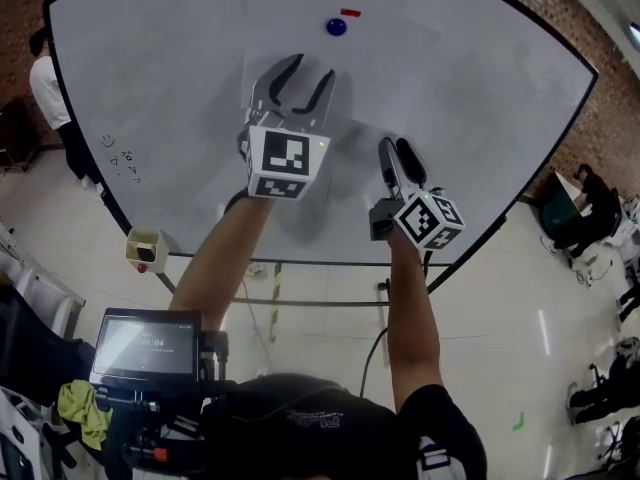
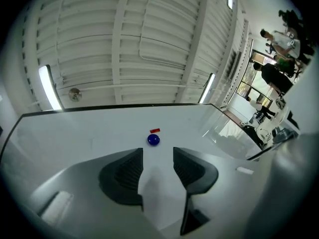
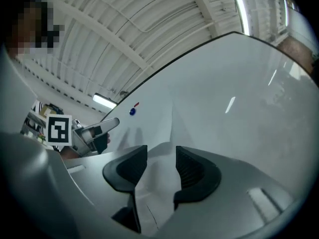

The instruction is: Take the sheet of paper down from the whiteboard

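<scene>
A white sheet of paper (image 1: 355, 83) hangs on the whiteboard (image 1: 480, 88), white on white with faint edges. A round blue magnet (image 1: 336, 26) pins its top, and a small red magnet (image 1: 350, 12) sits just above. My left gripper (image 1: 312, 68) stands open just below the blue magnet (image 2: 153, 140), with nothing pressed between its pads. To its right and lower, my right gripper (image 1: 394, 144) is also open, its jaws pointing at the board near the sheet's right edge (image 3: 172, 118). The right gripper view also shows the left gripper (image 3: 97, 128).
Small scribbles (image 1: 120, 153) mark the board's lower left. A yellowish cup (image 1: 145, 248) sits at the board's bottom corner, above a screen device (image 1: 145, 346). A person (image 1: 45, 83) stands at the far left. Other people sit at the right (image 1: 580, 208).
</scene>
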`<state>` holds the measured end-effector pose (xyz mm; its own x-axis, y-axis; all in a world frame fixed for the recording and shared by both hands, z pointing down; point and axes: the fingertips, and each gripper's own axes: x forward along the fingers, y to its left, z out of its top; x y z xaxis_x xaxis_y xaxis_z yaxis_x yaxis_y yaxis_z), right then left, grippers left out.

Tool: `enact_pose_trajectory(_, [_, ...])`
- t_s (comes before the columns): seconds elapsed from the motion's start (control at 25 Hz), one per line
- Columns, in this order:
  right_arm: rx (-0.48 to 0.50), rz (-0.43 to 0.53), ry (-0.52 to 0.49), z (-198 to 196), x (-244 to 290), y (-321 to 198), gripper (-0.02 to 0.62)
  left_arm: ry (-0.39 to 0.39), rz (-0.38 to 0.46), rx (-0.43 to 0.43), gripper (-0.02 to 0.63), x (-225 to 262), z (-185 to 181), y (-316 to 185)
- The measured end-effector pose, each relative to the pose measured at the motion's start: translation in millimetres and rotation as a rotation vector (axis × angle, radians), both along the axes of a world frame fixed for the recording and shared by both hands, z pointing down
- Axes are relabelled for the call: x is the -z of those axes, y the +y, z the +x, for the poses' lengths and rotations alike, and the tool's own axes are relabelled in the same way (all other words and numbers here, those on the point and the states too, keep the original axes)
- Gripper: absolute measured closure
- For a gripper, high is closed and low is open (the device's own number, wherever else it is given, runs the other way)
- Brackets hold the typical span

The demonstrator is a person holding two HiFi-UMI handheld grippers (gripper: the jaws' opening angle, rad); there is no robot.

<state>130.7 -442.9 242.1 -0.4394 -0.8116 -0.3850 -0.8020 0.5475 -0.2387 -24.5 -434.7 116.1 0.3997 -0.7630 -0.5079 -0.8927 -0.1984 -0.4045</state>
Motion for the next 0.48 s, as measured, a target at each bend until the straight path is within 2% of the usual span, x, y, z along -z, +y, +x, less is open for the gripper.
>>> enact_pose_trajectory(0.16, [0.073,0.004,-0.059,11.1,7.2,-20.0,0.405,-0.015,-0.001,0.040,0.422,20.4,22.8,-29.7])
enact_pose_trajectory(0.48, [0.224,-0.001,-0.125,-20.3,13.0,-9.5,0.405,0.013,0.001,0.039,0.413,44.2,15.4,-32.9])
